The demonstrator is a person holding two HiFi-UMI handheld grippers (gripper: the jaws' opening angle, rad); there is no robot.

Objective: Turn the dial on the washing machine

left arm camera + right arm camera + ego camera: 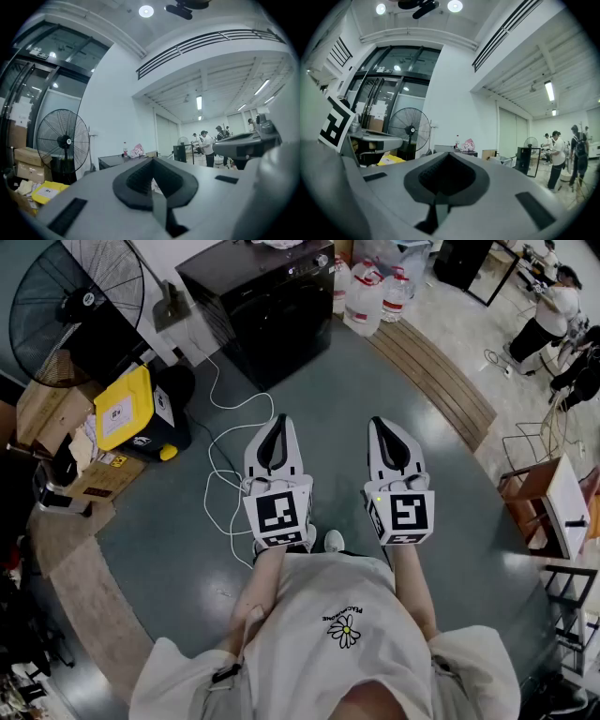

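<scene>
**Approach stage: washer well ahead**

The black washing machine (267,296) stands by the far wall, well apart from both grippers. Its dial is too small to pick out. The left gripper (277,420) and right gripper (379,422) point level, jaws pressed together, empty. Next, likely: walk closer, open one gripper.

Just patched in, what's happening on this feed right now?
A person stands on the grey floor with a gripper in each hand, both held level and pointing toward the black washing machine a few steps ahead. The left gripper and right gripper are both shut with nothing between their jaws. Neither is near the machine, so the dial has not been touched yet. A white cable trails across the floor in between.
</scene>
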